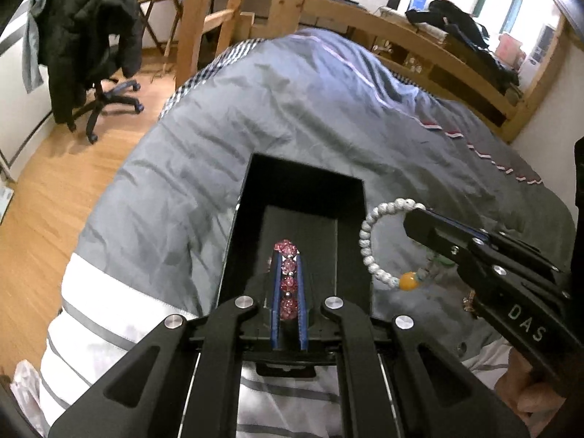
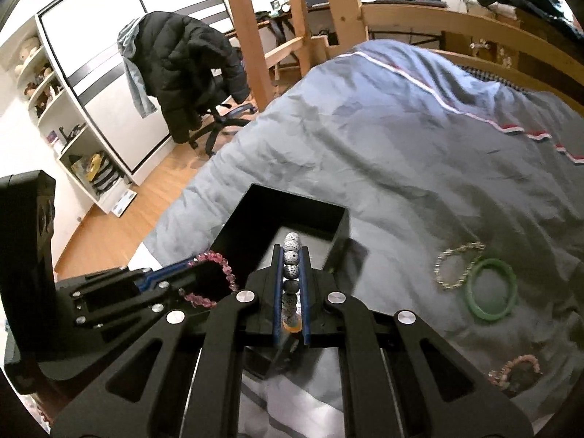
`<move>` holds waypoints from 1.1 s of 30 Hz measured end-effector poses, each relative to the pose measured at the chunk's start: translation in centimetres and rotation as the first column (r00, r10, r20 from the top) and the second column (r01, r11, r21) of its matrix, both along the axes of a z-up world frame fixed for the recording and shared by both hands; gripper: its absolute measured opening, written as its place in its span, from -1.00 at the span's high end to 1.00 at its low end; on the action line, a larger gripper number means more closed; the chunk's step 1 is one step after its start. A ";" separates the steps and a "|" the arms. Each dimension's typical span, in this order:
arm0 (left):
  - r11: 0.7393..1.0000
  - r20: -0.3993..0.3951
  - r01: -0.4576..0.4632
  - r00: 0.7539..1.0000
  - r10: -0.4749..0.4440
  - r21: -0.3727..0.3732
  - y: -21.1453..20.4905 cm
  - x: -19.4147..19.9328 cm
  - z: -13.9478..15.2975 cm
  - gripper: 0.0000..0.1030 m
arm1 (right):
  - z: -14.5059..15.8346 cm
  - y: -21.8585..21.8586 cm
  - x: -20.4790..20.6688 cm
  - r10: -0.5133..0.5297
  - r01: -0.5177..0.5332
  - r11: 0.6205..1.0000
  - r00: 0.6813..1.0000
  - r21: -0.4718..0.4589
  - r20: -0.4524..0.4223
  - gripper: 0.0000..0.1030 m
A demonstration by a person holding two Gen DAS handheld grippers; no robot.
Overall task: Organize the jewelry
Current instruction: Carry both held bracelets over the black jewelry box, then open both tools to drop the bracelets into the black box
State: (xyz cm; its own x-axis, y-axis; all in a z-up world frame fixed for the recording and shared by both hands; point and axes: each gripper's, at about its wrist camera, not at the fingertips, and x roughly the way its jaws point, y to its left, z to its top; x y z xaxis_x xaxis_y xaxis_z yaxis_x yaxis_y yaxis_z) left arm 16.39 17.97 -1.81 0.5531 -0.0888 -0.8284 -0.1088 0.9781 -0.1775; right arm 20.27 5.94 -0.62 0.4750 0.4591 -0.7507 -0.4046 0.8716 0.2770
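An open black jewelry box (image 1: 350,197) lies on the grey bed cover; it also shows in the right wrist view (image 2: 339,226). My left gripper (image 1: 288,255) is shut on a pink crystal bead bracelet (image 1: 288,281) and holds it over the box; that bracelet also shows in the right wrist view (image 2: 226,270). My right gripper (image 2: 292,252) is shut on a white speckled bead bracelet with an orange bead (image 2: 292,255), at the box's near right edge; the bracelet loop hangs beside the box in the left wrist view (image 1: 368,252).
On the cover to the right lie a green bangle (image 2: 492,292), a pale bead bracelet (image 2: 452,266) and a pink bead bracelet (image 2: 518,365). A wooden bed frame (image 2: 419,18) runs behind. An office chair with a black jacket (image 2: 189,69) stands on the wood floor at left.
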 end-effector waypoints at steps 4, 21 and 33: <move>1.000 -0.042 -0.017 0.999 0.017 -0.012 0.8 0.2 -0.9 0.86 | -1.1 1.0 0.2 0.012 -0.013 1.000 1.000 -0.012 -0.020 0.83; 0.996 -0.063 -0.082 0.995 0.079 -0.037 2.2 -0.1 -1.0 0.83 | -3.5 1.2 0.0 0.069 -0.067 0.997 0.996 0.047 -0.055 0.81; 0.994 0.038 -0.106 0.994 0.106 -0.002 1.9 -1.0 0.7 -0.42 | -1.0 -1.6 -0.9 0.019 -0.020 1.000 0.999 0.003 0.045 -0.27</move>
State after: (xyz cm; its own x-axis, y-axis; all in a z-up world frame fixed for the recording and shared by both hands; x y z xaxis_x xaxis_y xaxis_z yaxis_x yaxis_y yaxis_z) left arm 15.44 19.87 -1.08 0.5904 -0.0282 -0.8066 -0.2048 0.9615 -0.1835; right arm 19.39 4.38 -1.59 0.4991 0.4711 -0.7273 -0.4335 0.8625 0.2611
